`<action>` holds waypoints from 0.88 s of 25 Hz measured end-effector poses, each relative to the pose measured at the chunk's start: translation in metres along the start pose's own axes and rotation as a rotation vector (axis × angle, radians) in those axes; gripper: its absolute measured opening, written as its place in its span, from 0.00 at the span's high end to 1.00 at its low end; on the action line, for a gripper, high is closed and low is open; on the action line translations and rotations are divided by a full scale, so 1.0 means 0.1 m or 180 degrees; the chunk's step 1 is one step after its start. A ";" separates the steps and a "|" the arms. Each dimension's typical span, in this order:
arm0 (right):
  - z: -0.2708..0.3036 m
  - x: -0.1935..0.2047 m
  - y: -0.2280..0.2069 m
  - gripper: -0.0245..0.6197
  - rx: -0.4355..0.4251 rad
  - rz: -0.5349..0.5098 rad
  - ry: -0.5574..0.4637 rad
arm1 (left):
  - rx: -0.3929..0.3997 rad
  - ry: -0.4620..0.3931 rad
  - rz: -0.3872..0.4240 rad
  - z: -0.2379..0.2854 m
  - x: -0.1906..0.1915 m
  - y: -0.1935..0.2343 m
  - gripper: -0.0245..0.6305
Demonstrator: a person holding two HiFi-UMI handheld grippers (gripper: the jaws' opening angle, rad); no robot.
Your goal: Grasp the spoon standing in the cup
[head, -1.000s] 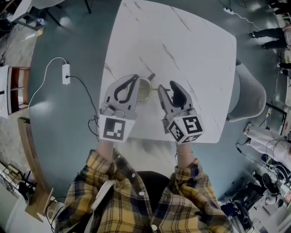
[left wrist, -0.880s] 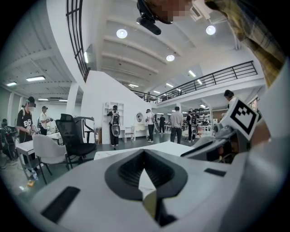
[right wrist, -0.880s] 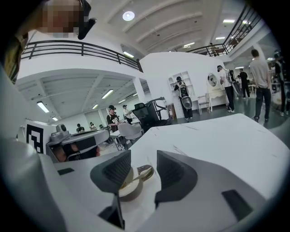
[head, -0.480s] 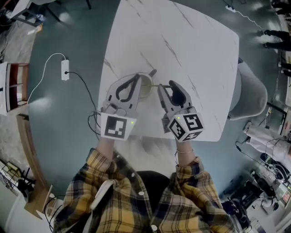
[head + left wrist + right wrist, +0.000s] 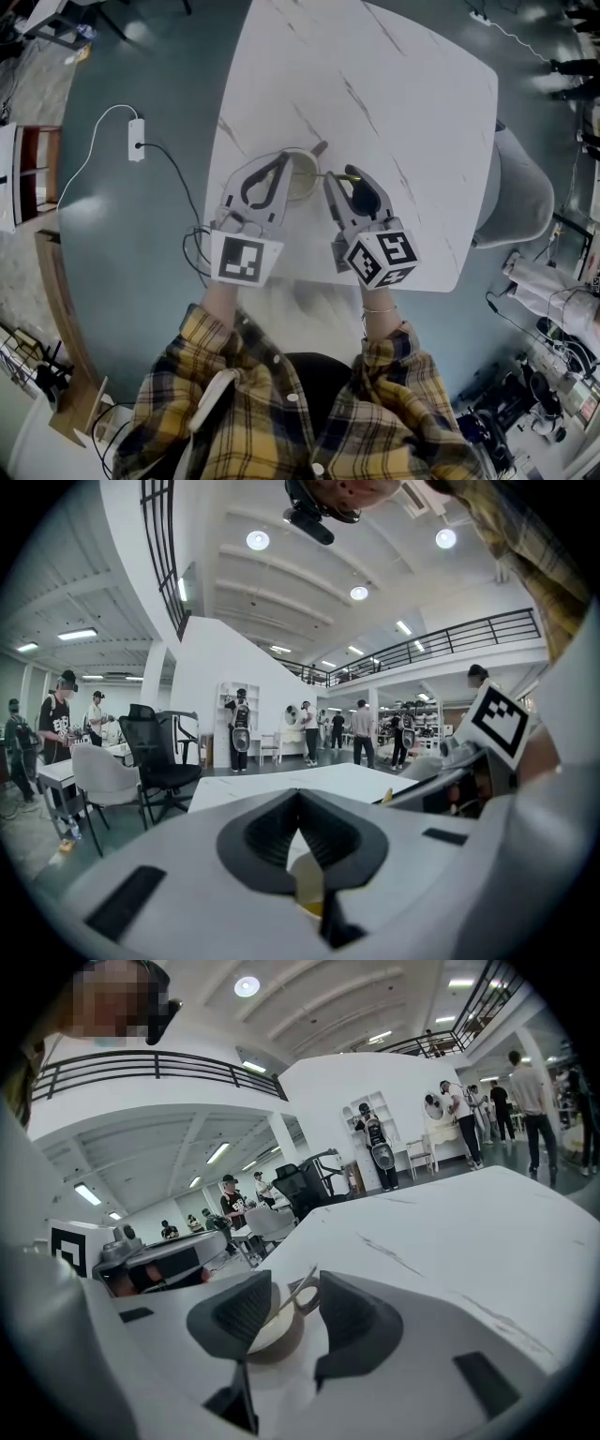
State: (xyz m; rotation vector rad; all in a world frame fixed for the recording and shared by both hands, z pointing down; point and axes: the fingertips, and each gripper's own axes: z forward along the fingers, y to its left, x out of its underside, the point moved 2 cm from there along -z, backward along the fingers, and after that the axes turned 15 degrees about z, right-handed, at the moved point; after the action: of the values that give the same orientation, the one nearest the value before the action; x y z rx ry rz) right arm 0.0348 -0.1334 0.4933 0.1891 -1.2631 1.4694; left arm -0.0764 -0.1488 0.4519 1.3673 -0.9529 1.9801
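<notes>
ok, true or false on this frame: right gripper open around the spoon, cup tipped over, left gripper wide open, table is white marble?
1. The right gripper is open, with the spoon handle between its jaws. True.
2. The cup lies tipped on its side. False: it stands upright.
3. The left gripper is wide open. False: its jaw tips meet.
4. The cup stands on a white marbled table. True.
</notes>
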 end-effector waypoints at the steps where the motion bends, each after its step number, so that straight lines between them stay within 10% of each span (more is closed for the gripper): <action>1: 0.00 0.01 0.00 0.70 0.0000 0.0014 0.0001 | 0.0002 0.0007 -0.0001 0.00 0.01 0.00 0.93; 22: -0.05 0.00 0.03 0.86 0.0015 0.0121 -0.0102 | 0.0035 -0.0046 0.0016 -0.05 -0.02 -0.07 0.93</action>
State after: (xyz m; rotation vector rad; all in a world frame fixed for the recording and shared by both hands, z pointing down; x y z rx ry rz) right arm 0.0352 -0.1289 0.4897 0.1935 -1.2956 1.5071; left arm -0.0736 -0.1404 0.4503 1.3882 -0.9543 1.9845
